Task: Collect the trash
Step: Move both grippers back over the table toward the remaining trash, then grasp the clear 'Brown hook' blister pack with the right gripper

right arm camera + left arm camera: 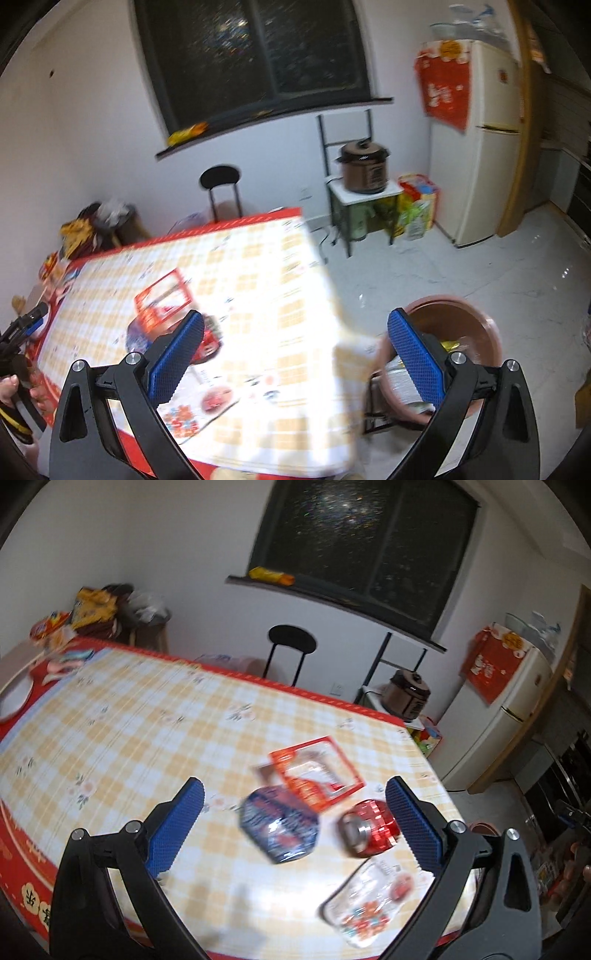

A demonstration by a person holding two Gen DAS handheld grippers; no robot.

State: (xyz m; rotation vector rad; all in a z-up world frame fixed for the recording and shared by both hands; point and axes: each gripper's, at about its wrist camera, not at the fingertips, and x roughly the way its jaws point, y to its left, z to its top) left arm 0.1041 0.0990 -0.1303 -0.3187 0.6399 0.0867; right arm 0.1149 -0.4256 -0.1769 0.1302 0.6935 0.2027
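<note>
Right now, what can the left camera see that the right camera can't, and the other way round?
Only the left view shows the whole red can and a white plate at the table's far corner. Only the right view shows the brown bin on the floor beside the table, with trash already in it. Both show the checked table, the red packet, the blue wrapper, the stool, the cooker and the fridge.
</note>
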